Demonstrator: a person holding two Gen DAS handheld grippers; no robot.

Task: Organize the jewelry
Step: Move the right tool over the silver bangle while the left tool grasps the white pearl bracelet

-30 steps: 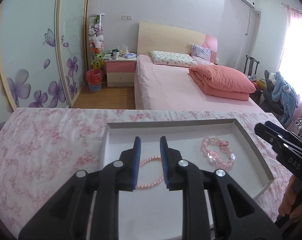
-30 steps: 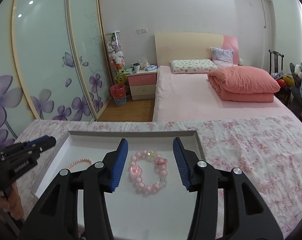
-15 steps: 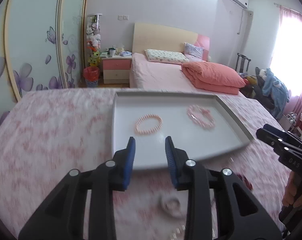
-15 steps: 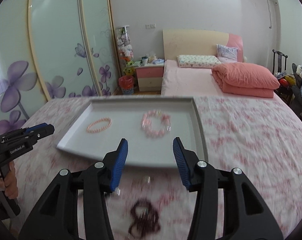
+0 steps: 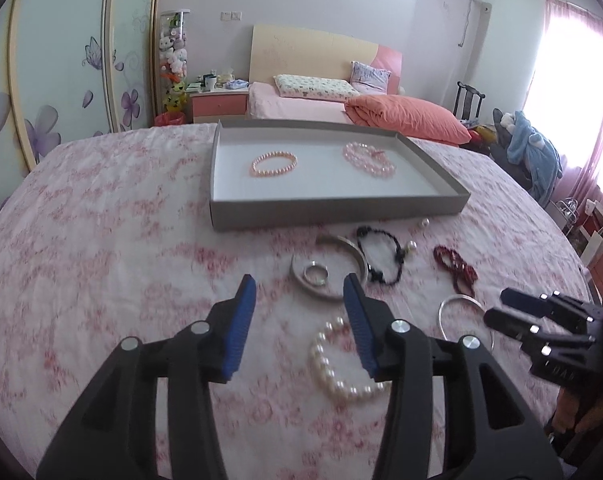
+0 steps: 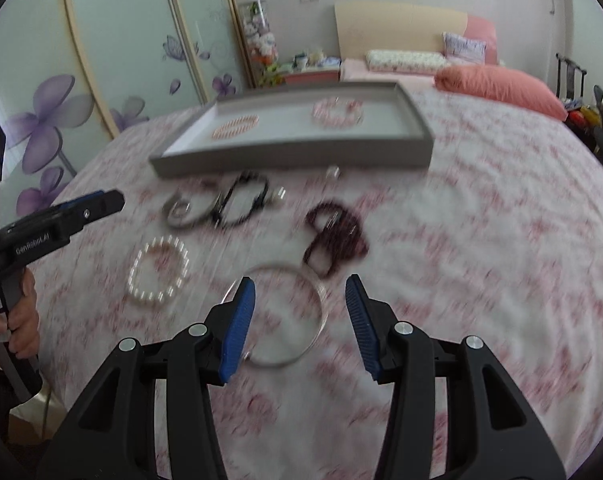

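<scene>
A grey tray (image 5: 333, 208) on the pink floral cloth holds a pink pearl bracelet (image 5: 274, 165) and a pink crystal bracelet (image 5: 368, 160). In front of it lie a silver bangle (image 5: 329, 268), a black bracelet (image 5: 381, 256), a dark red bracelet (image 6: 335, 232), a white pearl bracelet (image 5: 321, 372) and a thin silver bangle (image 6: 279, 266). My left gripper (image 5: 299, 284) hovers over the white pearls, its jaws opening with nothing gripped. My right gripper (image 6: 300, 282) hangs above the thin bangle, jaws opening slightly and also holding nothing.
The cloth-covered table (image 5: 101, 240) stands at the foot of a pink bed (image 5: 301, 104). A small ring (image 5: 316, 273) lies inside the silver bangle. Loose pearls (image 5: 423, 223) sit by the tray's front. A hand (image 6: 21, 320) holds the left tool.
Both grippers have drawn back from over the tray to above the loose jewelry on the cloth. The left jaws have spread wider.
</scene>
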